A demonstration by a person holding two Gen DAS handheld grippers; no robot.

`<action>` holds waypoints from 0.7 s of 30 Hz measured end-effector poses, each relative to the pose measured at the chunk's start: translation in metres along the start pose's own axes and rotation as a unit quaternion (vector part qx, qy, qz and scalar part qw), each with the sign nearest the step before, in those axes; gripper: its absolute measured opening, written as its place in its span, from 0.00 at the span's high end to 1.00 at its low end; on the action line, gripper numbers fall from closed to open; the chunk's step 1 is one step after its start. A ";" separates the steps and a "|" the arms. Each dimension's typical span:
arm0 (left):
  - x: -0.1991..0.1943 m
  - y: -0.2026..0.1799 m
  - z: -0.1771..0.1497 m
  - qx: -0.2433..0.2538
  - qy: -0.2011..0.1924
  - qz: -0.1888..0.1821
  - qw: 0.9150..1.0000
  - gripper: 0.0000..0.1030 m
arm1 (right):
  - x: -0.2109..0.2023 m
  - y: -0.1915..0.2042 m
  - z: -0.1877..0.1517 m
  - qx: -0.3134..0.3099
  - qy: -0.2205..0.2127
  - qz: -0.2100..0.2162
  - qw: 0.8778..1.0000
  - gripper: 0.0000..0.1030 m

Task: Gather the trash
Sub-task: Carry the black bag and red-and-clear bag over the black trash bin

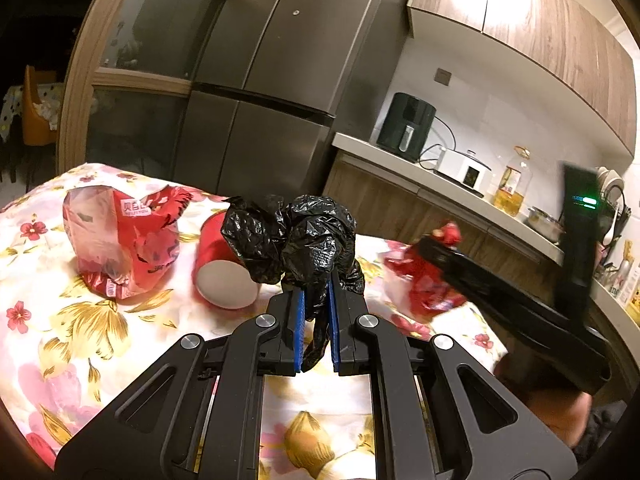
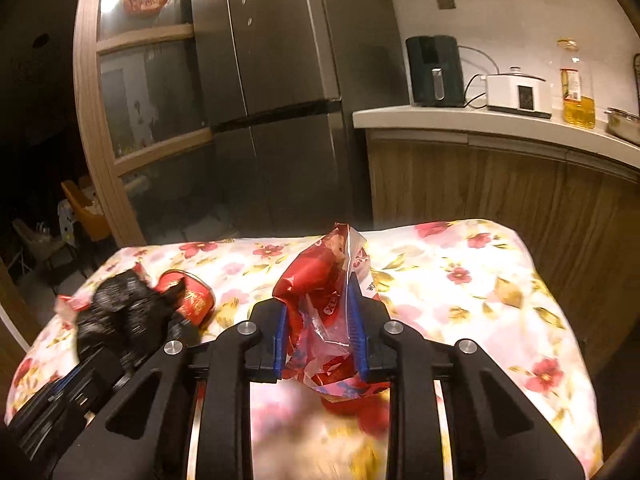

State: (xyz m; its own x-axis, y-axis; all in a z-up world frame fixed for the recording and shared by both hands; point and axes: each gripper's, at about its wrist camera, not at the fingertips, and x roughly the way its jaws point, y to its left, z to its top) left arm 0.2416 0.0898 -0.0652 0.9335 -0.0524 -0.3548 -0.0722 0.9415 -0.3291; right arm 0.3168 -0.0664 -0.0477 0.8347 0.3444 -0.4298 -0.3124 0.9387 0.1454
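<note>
My left gripper [image 1: 316,292] is shut on a crumpled black plastic bag [image 1: 296,236], held above the flowered tablecloth [image 1: 60,320]. Behind the bag a red paper cup [image 1: 224,268] lies on its side, and a red and clear plastic wrapper [image 1: 120,240] sits at the left. My right gripper [image 2: 320,308] is shut on a red and clear snack wrapper [image 2: 320,288], lifted off the cloth. It shows blurred in the left wrist view [image 1: 420,280]. The black bag [image 2: 120,312] and red cup [image 2: 192,296] appear at the left of the right wrist view.
A steel fridge [image 1: 260,80] stands behind the table. A counter [image 2: 480,124] to the right carries a black air fryer [image 2: 434,72], a white cooker [image 2: 518,90] and an oil bottle [image 2: 576,84]. A glass-door cabinet [image 2: 140,100] is at the left.
</note>
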 end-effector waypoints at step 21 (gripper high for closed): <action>-0.037 -0.096 0.007 0.074 -0.007 -0.064 0.995 0.91 | -0.139 -0.075 0.000 0.027 -0.075 -0.064 0.995 0.74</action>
State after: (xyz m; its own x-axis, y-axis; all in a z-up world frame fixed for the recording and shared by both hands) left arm 0.2163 0.0037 -0.0139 0.9368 -0.1709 -0.3052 0.0990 0.9664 -0.2372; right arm 0.2238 -0.1844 0.0014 0.9259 0.2164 -0.3097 -0.1781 0.9729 0.1474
